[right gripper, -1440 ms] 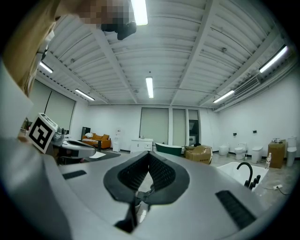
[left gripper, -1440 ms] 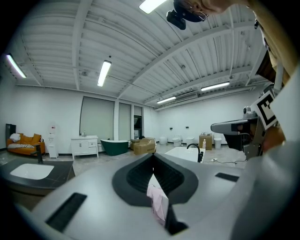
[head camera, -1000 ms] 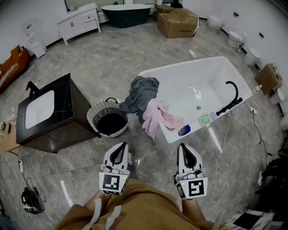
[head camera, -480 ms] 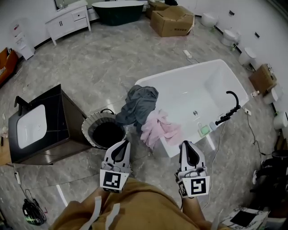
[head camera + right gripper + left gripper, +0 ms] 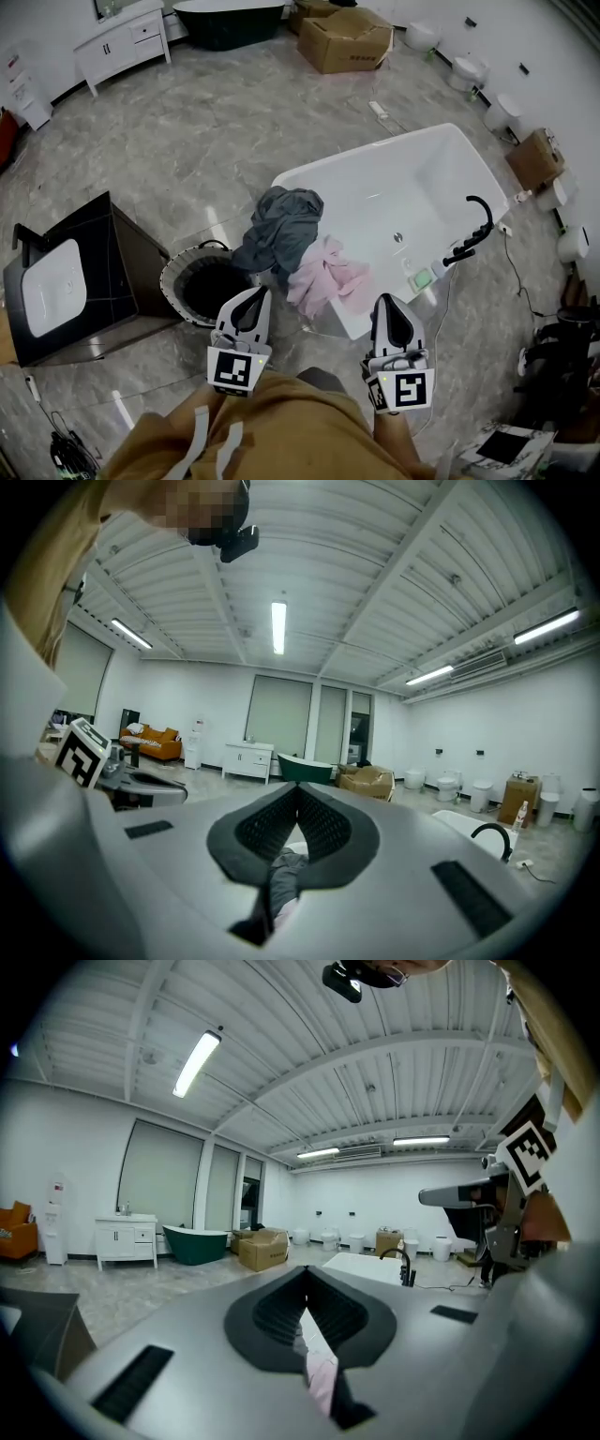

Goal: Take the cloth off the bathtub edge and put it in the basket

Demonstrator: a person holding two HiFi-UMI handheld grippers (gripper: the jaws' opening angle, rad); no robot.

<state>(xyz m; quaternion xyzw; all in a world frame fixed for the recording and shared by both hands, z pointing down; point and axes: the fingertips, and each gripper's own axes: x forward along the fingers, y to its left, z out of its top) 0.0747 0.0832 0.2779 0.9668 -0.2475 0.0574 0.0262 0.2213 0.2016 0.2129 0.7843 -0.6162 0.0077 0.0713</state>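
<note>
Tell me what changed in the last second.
The person walked closer: the bathtub, basket, grey cloth and pink cloth now lie nearer the left gripper and right gripper. Nothing taken or let go. Both grippers stay shut and empty; cloths still drape the tub edge.

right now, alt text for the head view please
A grey cloth and a pink cloth hang over the near-left edge of a white bathtub, with a woven basket on the floor just left of them. The left gripper and right gripper sit low in the frame, short of the bathtub.
</note>
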